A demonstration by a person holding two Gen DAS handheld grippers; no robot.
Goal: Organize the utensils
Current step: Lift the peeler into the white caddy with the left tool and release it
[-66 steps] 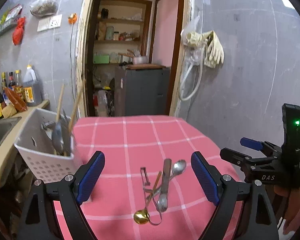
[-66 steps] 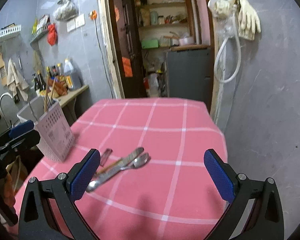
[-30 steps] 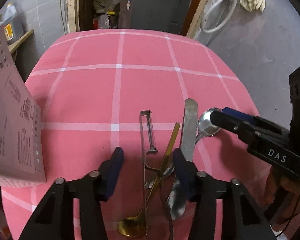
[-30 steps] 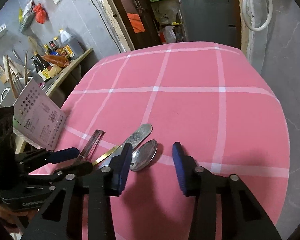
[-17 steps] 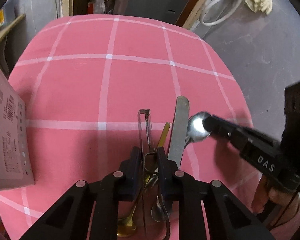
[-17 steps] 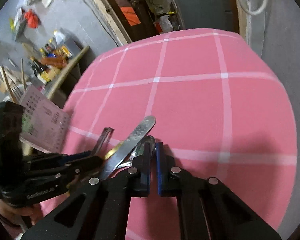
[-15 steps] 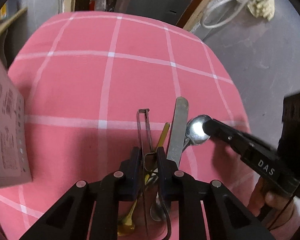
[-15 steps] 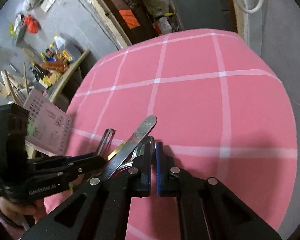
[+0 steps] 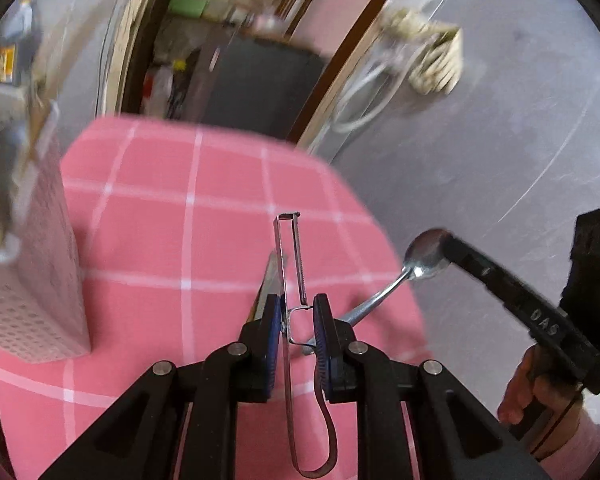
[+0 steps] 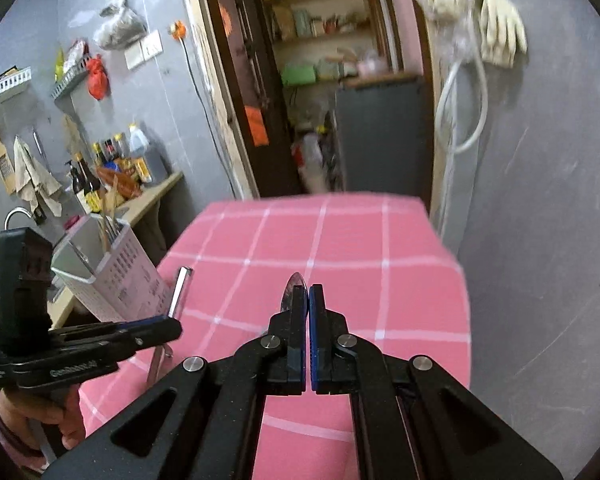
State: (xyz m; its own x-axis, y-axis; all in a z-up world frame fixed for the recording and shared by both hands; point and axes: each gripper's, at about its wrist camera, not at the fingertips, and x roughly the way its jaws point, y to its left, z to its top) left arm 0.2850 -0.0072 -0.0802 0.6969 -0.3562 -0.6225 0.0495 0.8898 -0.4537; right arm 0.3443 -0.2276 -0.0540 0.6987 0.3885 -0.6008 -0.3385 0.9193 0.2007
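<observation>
My left gripper [image 9: 296,312] is shut on a metal peeler [image 9: 290,256] and holds it above the pink checked table [image 9: 148,240]. The peeler also shows in the right wrist view [image 10: 176,292]. My right gripper [image 10: 305,300] is shut on a silver spoon [image 10: 290,292], whose bowl sticks out past the fingertips. In the left wrist view the spoon [image 9: 420,258] hangs lifted at the right. Another flat utensil [image 9: 266,288] shows partly behind the left finger. A white perforated utensil basket [image 9: 32,264] stands at the table's left edge and holds several utensils.
A counter with bottles [image 10: 112,160] and a sink tap [image 10: 14,214] lie left of the table. An open doorway with shelves [image 10: 320,80] is behind it. Gloves and a hose [image 10: 476,28] hang on the grey wall at right.
Both grippers closed on their utensils and have lifted them off the table: the left with the peeler, the right with the spoon. Both views have tilted upward.
</observation>
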